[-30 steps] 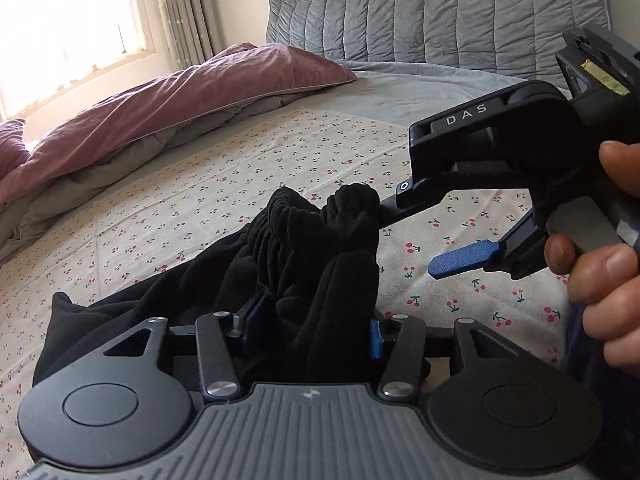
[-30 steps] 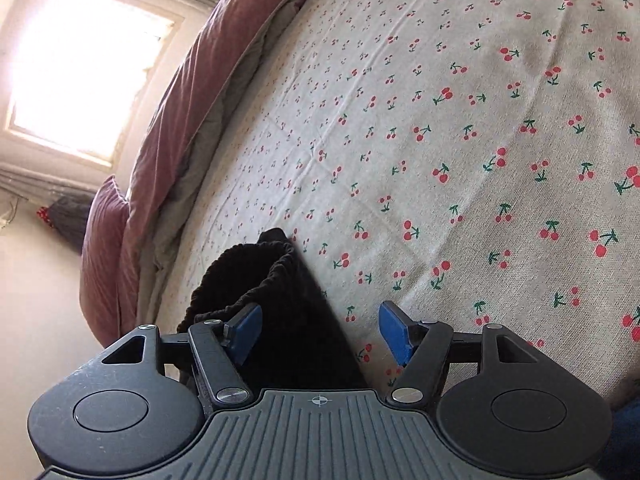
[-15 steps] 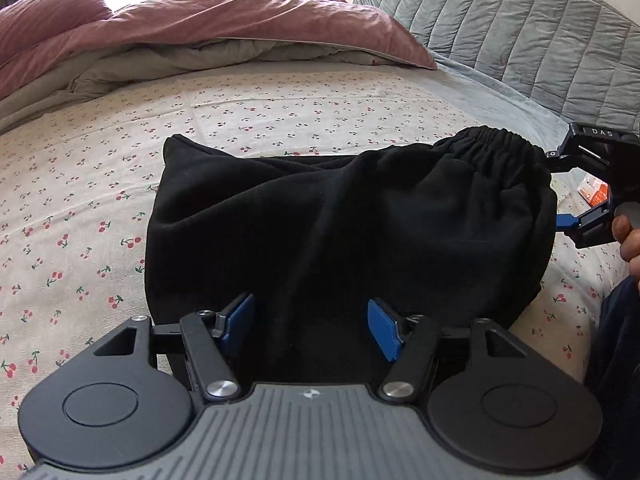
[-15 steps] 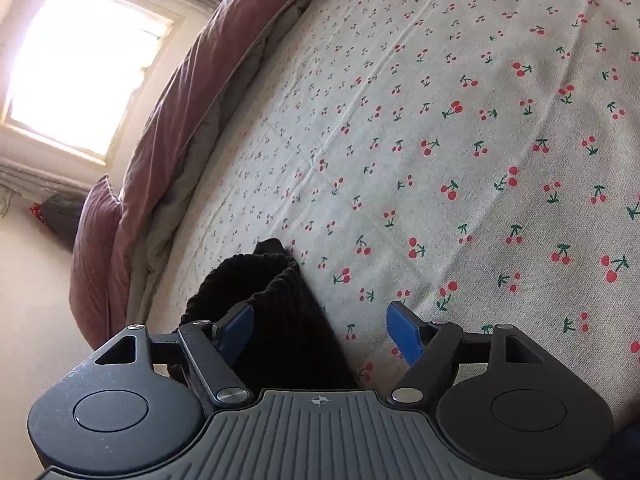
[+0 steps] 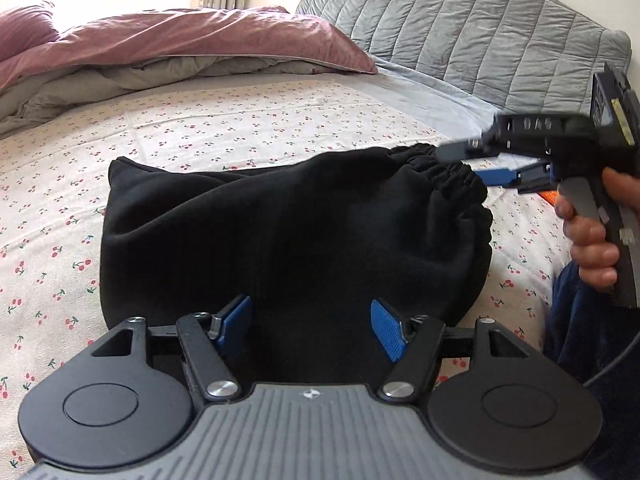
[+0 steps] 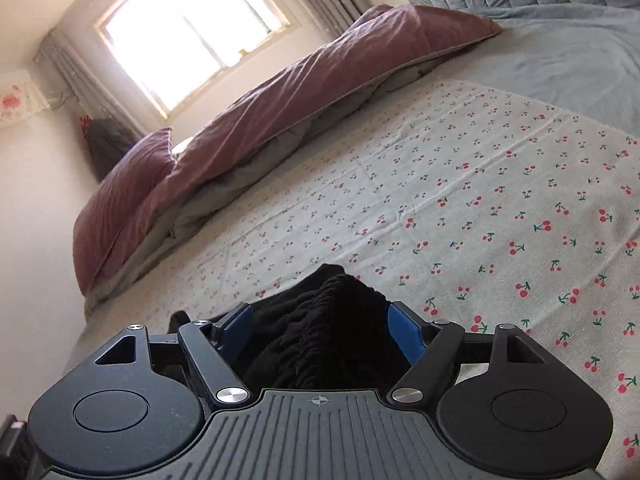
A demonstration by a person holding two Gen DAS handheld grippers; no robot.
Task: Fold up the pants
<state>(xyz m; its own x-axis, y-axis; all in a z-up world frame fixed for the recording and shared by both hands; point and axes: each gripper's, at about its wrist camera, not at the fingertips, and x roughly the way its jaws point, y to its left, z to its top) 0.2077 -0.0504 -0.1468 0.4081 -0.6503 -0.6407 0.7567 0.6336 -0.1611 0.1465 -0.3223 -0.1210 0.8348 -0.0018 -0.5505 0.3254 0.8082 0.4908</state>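
The black pants lie folded into a compact block on the cherry-print sheet, with the elastic waistband at the right end. My left gripper is open and empty, its blue pads spread just over the near edge of the pants. My right gripper shows in the left wrist view at the waistband end, blurred. In the right wrist view my right gripper has its blue pads wide apart with the gathered waistband bunched between them, not pinched.
A mauve duvet and a grey quilt are heaped along the far side of the bed. A grey quilted headboard stands at the back right. A window is in the far wall. My dark blue sleeve is at the right.
My left gripper let go of the pants and drew back; the pants now lie flat as a folded block. My right gripper swung round and now has the waistband between its open pads.
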